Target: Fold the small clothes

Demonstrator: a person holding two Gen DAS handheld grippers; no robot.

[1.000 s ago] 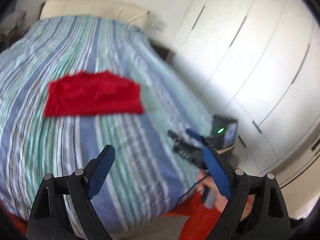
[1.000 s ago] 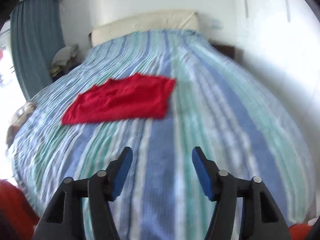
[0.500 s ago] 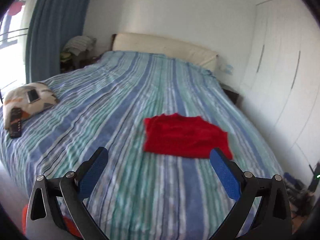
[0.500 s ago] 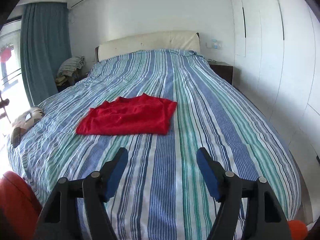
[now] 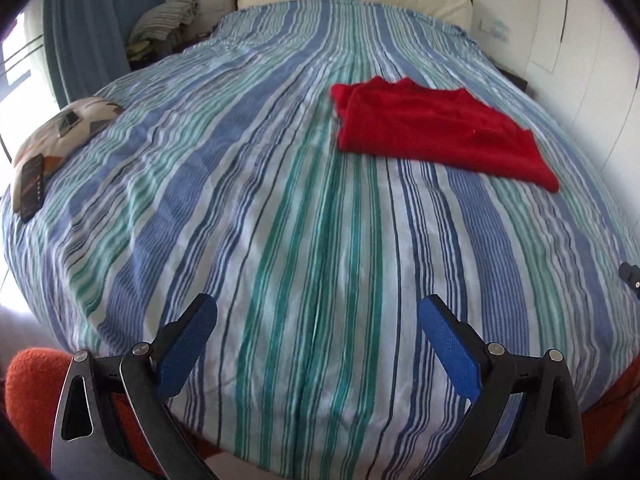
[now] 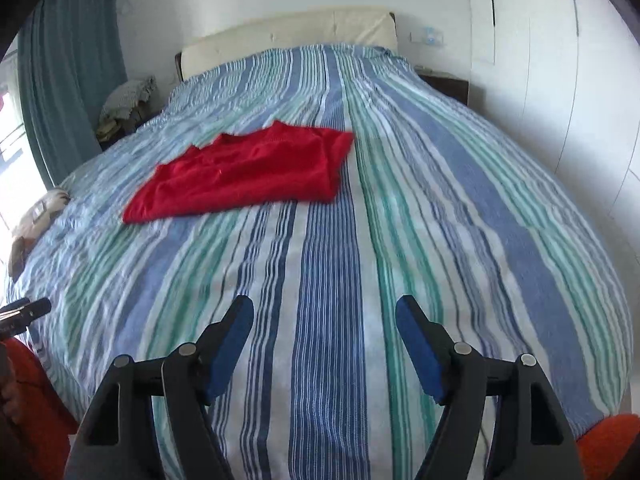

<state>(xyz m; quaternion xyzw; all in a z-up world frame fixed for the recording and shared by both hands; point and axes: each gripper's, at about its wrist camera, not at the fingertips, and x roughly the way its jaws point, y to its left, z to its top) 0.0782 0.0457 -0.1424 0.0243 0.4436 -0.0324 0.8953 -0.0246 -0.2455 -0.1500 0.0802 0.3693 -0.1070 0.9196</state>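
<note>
Your left gripper (image 5: 318,334) and right gripper (image 6: 324,334) both hang open and empty over the bed's (image 5: 280,200) near edge; the red shirt (image 5: 436,132) lies flat farther up, well apart

- We saw a striped bedspread (image 5: 280,200) covering the bed.
- We noted a cream headboard (image 6: 304,28) at its far end.
- We found a patterned cushion (image 5: 68,124) bearing a dark phone (image 5: 31,186) beside a blue curtain (image 6: 68,80).
</note>
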